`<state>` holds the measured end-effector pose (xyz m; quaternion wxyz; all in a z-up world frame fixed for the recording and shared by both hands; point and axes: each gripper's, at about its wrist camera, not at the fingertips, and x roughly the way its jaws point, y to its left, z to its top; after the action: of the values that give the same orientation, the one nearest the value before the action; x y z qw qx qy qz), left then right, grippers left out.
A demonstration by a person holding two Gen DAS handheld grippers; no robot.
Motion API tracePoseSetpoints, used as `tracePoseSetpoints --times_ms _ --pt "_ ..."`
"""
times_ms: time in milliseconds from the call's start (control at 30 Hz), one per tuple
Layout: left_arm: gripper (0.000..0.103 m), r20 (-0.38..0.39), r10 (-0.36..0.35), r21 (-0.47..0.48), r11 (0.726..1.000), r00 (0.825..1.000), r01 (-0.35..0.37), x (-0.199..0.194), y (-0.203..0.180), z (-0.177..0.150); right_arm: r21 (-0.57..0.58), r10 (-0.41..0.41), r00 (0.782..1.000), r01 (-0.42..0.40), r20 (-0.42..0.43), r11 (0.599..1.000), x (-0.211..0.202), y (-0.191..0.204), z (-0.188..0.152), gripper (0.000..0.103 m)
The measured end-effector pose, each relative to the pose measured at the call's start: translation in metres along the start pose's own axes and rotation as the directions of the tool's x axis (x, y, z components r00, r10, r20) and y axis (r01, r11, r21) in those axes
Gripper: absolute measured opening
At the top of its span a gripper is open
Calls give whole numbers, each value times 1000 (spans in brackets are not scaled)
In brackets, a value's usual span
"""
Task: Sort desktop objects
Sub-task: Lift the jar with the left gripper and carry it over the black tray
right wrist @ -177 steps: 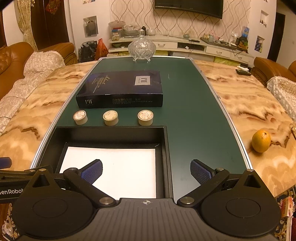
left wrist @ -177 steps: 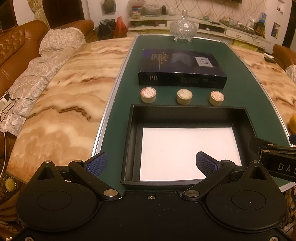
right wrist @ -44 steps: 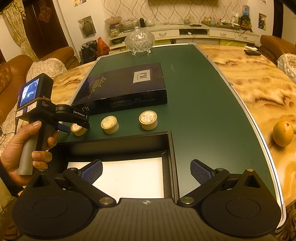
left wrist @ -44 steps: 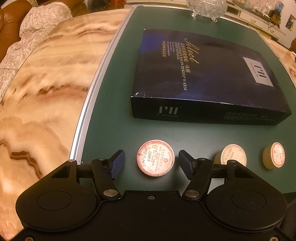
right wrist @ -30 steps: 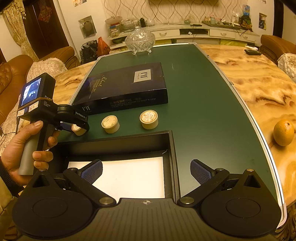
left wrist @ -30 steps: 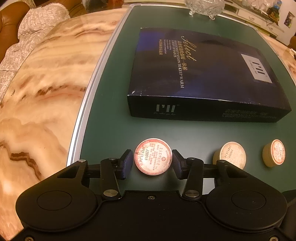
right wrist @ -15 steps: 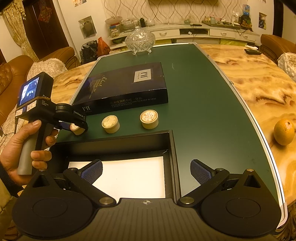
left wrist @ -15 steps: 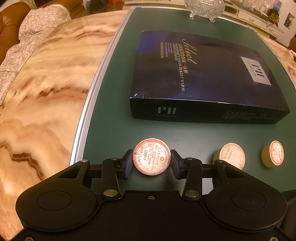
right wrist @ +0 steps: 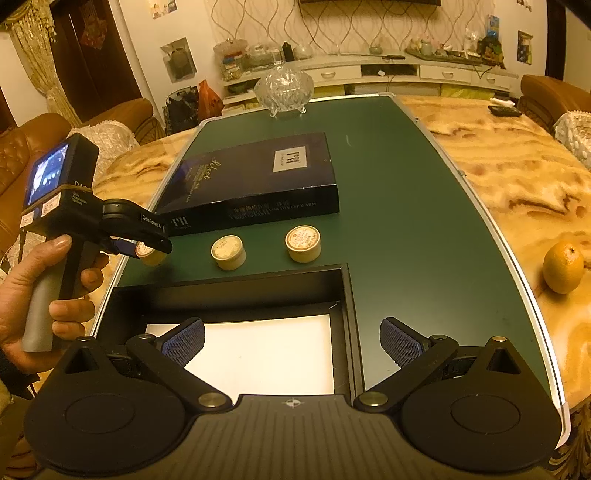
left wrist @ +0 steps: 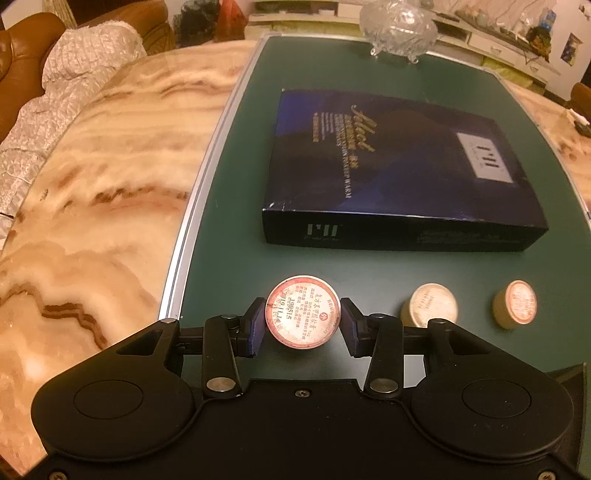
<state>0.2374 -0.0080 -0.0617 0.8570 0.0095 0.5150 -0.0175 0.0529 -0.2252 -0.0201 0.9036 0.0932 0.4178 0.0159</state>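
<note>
Between the blue ribbed pads of our left gripper (left wrist: 303, 321) sits a small round tin with a red-printed paper lid (left wrist: 302, 312), pinched on both sides and raised a little off the smooth dark green mat (left wrist: 229, 229). Just to its right, two more small cream-coloured round tins stand apart from each other on the mat, one plain-lidded (left wrist: 430, 305) and one with a red-printed lid (left wrist: 516, 304). Behind them, near but not touching, lies a flat dark blue cardboard box with gold lettering (left wrist: 391, 166), and farther back a cut-glass lidded bowl (left wrist: 398, 29). Nearest us lies a shallow black rectangular tray with a white paper floor (right wrist: 345, 325), its far rim just short of the tins. Our right gripper (right wrist: 291, 341) hovers wide open over the tray's right wall, holding nothing. A silver strip (left wrist: 199, 184) edges the mat, with glossy veined marble tabletop (left wrist: 92, 184) beyond it on both sides, and a round orange (right wrist: 563, 266) rests on the right marble.
</note>
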Motion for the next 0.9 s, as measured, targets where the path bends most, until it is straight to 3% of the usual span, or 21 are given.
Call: tracePoseSetpoints --times_ms 33,900 --pt "41 3 1 1 1000 1000 -1 -3 0 0 -1 1 1000 -1 3 1000 -1 0 0 103" --pt "41 53 -12 0 1000 998 12 -81 -6 -34 -8 10 998 -9 63 1000 -36 7 -9 103"
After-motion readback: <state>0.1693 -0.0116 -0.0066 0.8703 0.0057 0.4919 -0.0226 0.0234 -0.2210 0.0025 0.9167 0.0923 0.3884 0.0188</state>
